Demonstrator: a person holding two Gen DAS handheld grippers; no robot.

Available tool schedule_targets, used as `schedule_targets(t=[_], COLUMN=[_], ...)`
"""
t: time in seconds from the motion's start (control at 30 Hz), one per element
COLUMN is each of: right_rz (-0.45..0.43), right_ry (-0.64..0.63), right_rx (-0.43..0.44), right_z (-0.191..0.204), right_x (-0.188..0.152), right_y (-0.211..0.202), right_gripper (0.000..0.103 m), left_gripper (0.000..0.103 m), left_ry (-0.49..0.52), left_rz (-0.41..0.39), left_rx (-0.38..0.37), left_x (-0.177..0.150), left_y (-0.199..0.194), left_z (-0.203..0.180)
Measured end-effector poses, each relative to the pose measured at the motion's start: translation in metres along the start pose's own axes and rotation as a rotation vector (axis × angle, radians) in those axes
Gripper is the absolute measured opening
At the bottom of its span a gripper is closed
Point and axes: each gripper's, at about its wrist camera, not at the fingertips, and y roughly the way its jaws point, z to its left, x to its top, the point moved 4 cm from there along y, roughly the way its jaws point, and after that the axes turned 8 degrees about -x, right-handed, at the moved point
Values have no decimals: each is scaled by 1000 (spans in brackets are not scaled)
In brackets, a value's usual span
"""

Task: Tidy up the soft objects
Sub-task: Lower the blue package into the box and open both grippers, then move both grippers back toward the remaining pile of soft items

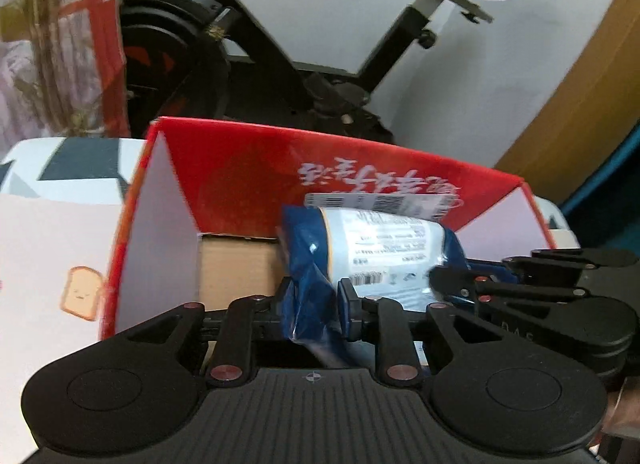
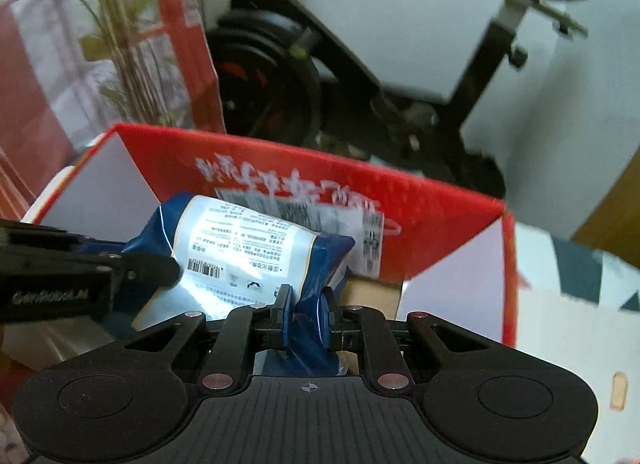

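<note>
Lying crosswise btwn both tools, blue pack [image 1: 372, 260] over red box [image 1: 240, 167].

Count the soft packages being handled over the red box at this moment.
1: a blue and white plastic soft pack, pinched at opposite ends by the left gripper and right gripper, above the open red cardboard box. Others may be hidden inside.

The left gripper's [image 2: 132, 276] side read "GenRobot.ai"; the red box's [image 2: 440, 199] white characters and the blue pack's [image 2: 240, 244] label were too blurred.

Black exercise bike [image 1: 304, 43], potted plant [image 2: 120, 43], wooden door [image 1: 580, 103]
</note>
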Motion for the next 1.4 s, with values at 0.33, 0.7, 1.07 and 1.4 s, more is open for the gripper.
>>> schedule_targets(t=[0.33,0.7,1.07,1.4], right_rz=[63,-122,-249,-304], right_ry=[41,25,93,165], right_rx=[-49,22,65,129], right_z=[-4,-4,-6,9], right_x=[-3,-12,-91,-195], right_y=[0,-111,-179,-182], right_gripper=[28,64,86,81], left_gripper=[32,59,74,72], left_ry=[31,173,157,15], left_rz=[-77,-240,-317,-306], left_rx=[53,121,130,108], left_x=[0,-18,-98,-192], left_y=[-27,-110,-177,-182], left_z=[-7,-38,-42,-28])
